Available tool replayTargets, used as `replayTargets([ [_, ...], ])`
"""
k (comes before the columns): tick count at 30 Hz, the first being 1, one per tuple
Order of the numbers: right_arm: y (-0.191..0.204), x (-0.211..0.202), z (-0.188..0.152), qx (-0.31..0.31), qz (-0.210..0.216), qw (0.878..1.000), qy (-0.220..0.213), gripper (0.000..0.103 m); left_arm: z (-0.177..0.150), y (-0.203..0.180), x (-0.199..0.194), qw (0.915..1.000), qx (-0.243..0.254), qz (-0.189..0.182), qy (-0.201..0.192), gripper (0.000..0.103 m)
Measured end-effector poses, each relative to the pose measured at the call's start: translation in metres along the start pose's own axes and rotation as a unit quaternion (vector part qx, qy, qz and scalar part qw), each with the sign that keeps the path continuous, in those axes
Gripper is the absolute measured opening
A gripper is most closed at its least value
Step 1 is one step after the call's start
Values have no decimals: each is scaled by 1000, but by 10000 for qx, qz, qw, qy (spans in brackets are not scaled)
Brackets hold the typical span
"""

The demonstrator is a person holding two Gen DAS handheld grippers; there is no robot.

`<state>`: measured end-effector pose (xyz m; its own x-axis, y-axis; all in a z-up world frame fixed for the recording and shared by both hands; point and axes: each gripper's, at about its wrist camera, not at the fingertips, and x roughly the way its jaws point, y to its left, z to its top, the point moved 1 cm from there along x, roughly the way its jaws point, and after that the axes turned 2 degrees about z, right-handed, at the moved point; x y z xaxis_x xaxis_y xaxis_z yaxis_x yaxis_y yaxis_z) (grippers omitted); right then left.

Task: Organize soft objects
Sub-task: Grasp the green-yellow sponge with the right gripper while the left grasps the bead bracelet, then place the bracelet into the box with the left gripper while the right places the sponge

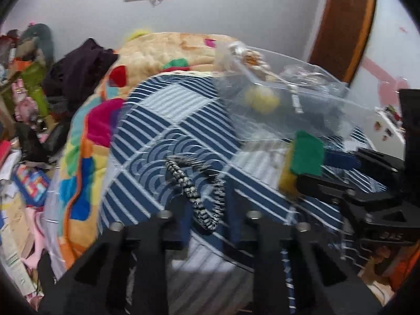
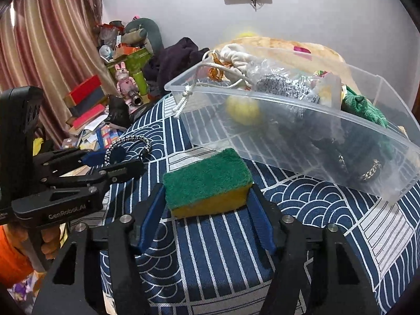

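Note:
My right gripper (image 2: 207,197) is shut on a green-and-yellow sponge (image 2: 207,183), held just above the blue patterned bedcover in front of the clear plastic bin (image 2: 288,141). The sponge also shows in the left wrist view (image 1: 304,157). The bin (image 1: 302,97) holds a yellow ball (image 2: 242,110), grey knit, a green cloth (image 2: 365,107), a cream pouch and dark items. A black-and-white braided cord (image 1: 199,191) lies on the cover just ahead of my left gripper (image 1: 207,225), which is open and empty. The left gripper also shows at the left of the right wrist view (image 2: 126,162).
A multicoloured blanket (image 1: 86,141) and dark clothing (image 1: 78,71) lie beyond the cover. Books, toys and clutter (image 2: 105,92) crowd the floor by the curtain. A wooden door (image 1: 346,23) stands behind the bin.

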<state>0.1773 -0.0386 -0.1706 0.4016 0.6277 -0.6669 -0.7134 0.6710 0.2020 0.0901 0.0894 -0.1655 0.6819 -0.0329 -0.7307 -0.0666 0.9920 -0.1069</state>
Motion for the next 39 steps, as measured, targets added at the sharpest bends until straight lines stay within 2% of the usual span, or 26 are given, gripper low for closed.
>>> replayTargets([
  [1,1,-2,-1,-31,-27,10000,-35,57,0,-3,-2,10000,53,-44,-15,9],
  [7,5,-17,-1,-118,-180,9995,-243,56,3,-28,-21,9985,445,-97,-308,7],
  [17,-17,-61,8,176,-434,9951,-872,56,29,-48,-46,9947,659,-361,-708,7],
  [24,-33,-88,17,328,-709,9889,-1263,56,60,-69,-60,9887,920,-576,-1039,7],
  [31,-52,-103,28,442,-937,9828,-1531,56,104,-94,-64,9810,1142,-816,-1343,7],
  [35,-58,-105,35,470,-1030,9802,-1622,56,132,-105,-54,9786,1170,-978,-1383,7],
  [39,-65,-104,41,526,-1052,9792,-1651,57,151,-113,-35,9790,1125,-1154,-1247,7],
])
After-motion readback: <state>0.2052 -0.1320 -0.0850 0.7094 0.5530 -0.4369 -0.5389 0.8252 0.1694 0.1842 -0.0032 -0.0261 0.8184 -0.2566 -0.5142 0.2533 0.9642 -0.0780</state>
